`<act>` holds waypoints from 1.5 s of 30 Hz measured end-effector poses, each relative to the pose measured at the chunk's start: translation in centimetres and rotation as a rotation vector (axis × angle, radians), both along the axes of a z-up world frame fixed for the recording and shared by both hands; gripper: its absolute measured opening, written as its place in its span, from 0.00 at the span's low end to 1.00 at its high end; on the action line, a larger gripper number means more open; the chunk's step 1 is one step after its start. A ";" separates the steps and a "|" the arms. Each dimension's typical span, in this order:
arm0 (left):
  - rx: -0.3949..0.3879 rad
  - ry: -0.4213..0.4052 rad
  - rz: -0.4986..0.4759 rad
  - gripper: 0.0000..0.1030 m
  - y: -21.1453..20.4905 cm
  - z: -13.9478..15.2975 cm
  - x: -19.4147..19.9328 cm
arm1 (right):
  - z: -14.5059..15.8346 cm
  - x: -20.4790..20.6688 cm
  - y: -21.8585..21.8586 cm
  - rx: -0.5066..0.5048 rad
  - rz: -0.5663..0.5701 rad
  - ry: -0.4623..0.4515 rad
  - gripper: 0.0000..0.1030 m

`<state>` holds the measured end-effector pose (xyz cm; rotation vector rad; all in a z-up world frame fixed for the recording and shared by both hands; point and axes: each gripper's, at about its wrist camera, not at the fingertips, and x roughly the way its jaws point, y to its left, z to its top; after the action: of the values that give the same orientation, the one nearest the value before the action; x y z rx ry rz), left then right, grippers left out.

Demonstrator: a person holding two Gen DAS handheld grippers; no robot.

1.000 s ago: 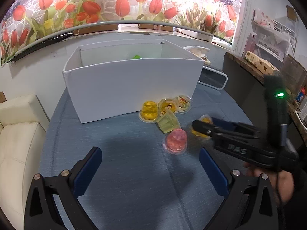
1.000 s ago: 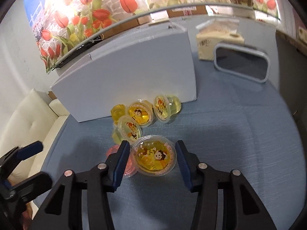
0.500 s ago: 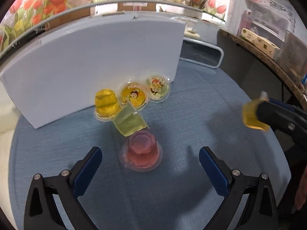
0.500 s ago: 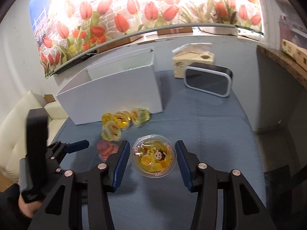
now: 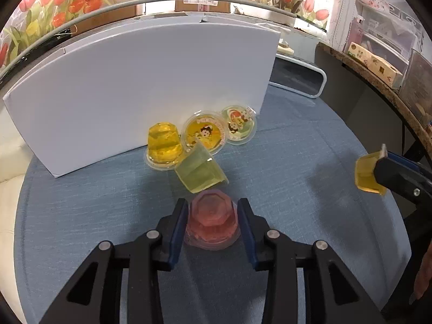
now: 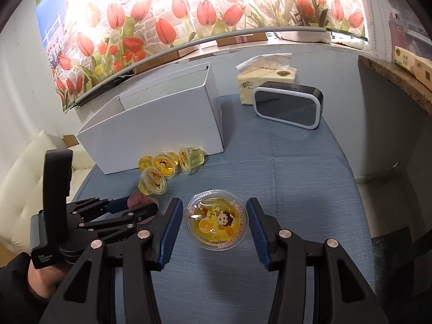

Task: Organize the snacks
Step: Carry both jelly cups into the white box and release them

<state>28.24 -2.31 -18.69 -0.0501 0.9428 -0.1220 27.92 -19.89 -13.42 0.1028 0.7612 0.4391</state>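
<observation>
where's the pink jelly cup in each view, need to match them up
Left wrist: the pink cup sits upside down at bottom centre, pinched between the fingers of the left tool, whose jaws have just been closing.
Right wrist: only a sliver of it shows at lower left, mostly hidden behind the left tool.
Shared landmark: the white box, with the other jelly cups at its foot.

Blue table [image 6: 297,172] bearing white box [image 6: 162,132], jelly cups [image 5: 199,145], pink cup [image 5: 212,221], tissue pack [image 6: 266,81] and speaker [image 6: 287,108].
</observation>
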 end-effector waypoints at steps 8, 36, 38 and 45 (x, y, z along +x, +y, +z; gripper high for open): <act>-0.006 -0.065 0.013 0.41 0.8 2.9 -1.8 | 0.3 -0.2 0.9 0.013 0.018 -0.012 0.52; 0.023 -0.234 0.135 0.41 12.1 14.1 10.1 | 7.2 15.9 14.7 -0.066 0.142 -0.127 0.52; 0.024 -0.210 0.145 0.41 12.7 13.1 10.9 | 6.9 16.6 14.5 -0.073 0.126 -0.124 0.52; 0.020 -0.188 0.204 1.00 14.4 11.1 10.5 | 7.3 17.4 12.5 -0.025 0.060 -0.138 1.00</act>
<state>38.77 12.04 -7.55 -0.1141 0.7461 0.0703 45.34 -7.41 -6.09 0.0262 0.6350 0.4880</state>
